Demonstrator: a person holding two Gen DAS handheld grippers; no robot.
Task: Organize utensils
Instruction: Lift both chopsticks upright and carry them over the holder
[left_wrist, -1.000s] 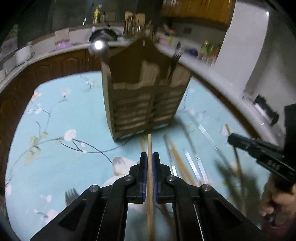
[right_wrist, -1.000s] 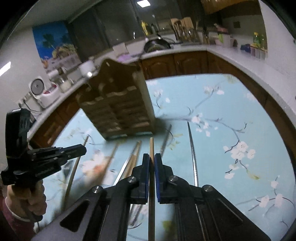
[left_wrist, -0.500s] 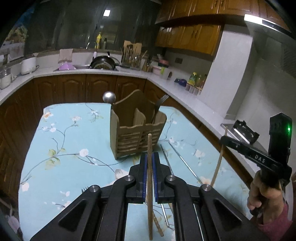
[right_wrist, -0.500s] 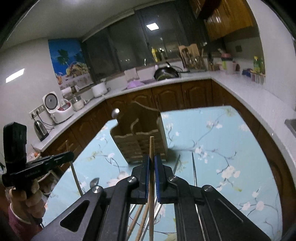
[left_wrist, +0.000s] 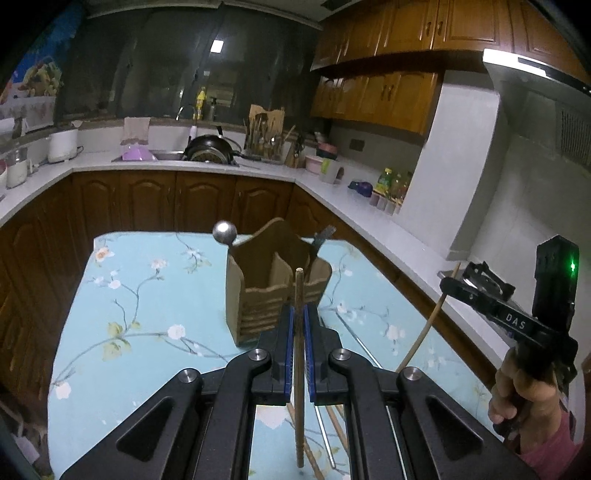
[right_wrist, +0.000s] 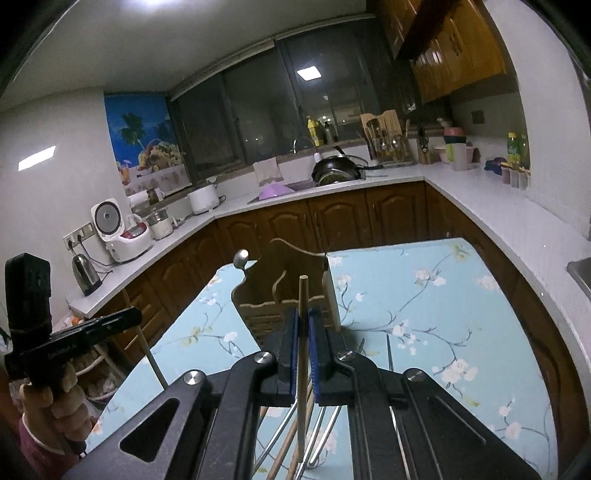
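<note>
My left gripper (left_wrist: 299, 314) is shut on a wooden chopstick (left_wrist: 299, 291), held upright well above the table. My right gripper (right_wrist: 303, 317) is shut on another wooden chopstick (right_wrist: 303, 295), also upright. A wooden utensil caddy (left_wrist: 275, 284) stands on the floral blue tablecloth (left_wrist: 147, 302), below and ahead of both grippers; it also shows in the right wrist view (right_wrist: 288, 284). It holds a spoon (left_wrist: 224, 232) and a fork (left_wrist: 321, 236). More chopsticks and metal utensils (right_wrist: 284, 439) lie on the cloth under the grippers. Each gripper appears in the other's view: the right one (left_wrist: 458, 286), the left one (right_wrist: 125, 319).
White countertops (left_wrist: 369, 206) with dark wood cabinets wrap round the table. On them stand a pan (left_wrist: 208, 149), a rice cooker (right_wrist: 118, 229), a kettle (right_wrist: 86, 273) and bottles (left_wrist: 391, 184).
Both grippers have risen far above the table with their chopsticks. The caddy now looks smaller and lower in both views.
</note>
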